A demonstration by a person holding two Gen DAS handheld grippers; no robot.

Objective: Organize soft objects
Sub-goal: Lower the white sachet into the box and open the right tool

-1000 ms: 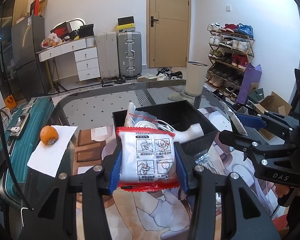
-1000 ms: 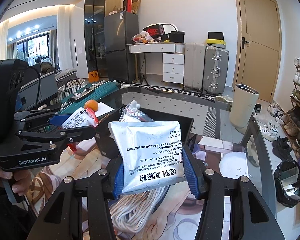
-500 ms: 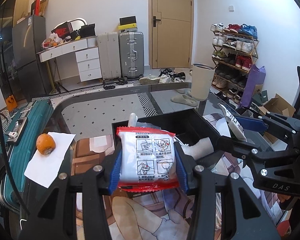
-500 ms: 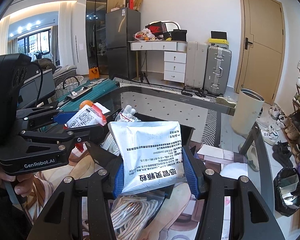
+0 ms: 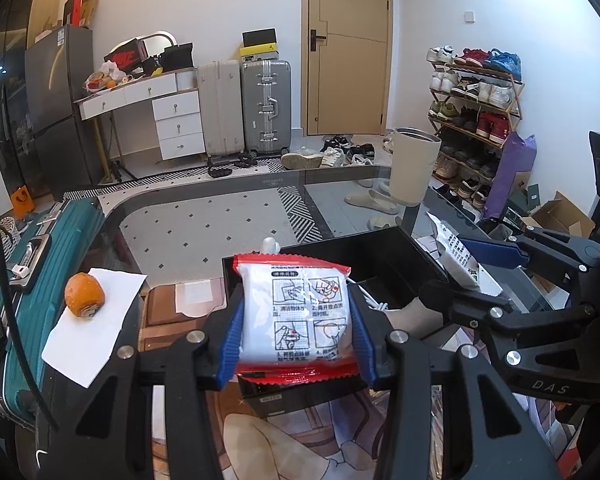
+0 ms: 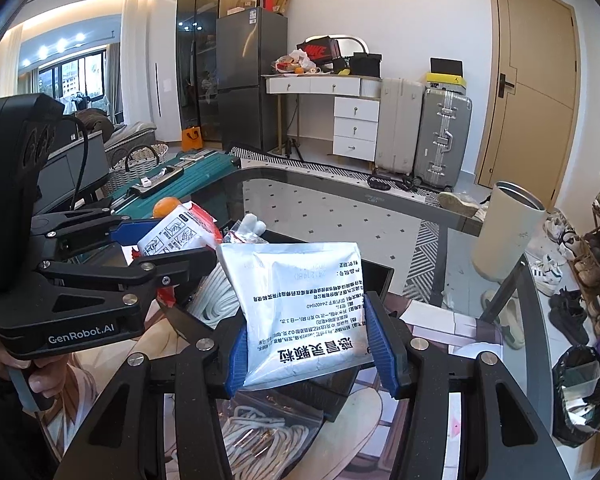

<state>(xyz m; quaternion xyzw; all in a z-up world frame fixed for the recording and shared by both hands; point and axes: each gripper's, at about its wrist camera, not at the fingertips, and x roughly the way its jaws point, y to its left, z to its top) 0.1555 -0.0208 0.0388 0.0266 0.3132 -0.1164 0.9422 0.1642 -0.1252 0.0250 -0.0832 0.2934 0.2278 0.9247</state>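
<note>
My left gripper (image 5: 295,342) is shut on a white packet with red edges (image 5: 294,312), held above the near rim of a black bin (image 5: 384,252) on the glass table. My right gripper (image 6: 312,350) is shut on a silver-white pouch with printed text (image 6: 300,300), held over the same bin (image 6: 376,276). Each gripper shows in the other's view, side by side: the right one (image 5: 484,276) and the left one (image 6: 168,248). White cord coils (image 6: 216,300) lie in the bin. A clear bag of rope (image 6: 260,436) lies below the right gripper.
An orange (image 5: 85,294) sits on white paper (image 5: 88,332) at the table's left. A teal suitcase (image 5: 28,264) stands beside the table. A beige cylinder bin (image 5: 414,168), a shoe rack (image 5: 472,112) and a black trash bag (image 6: 580,392) are on the floor to the right.
Both grippers have lifted and drawn back a little with their packets; the black bin now sits lower and closer under them. Both grips are unchanged.
</note>
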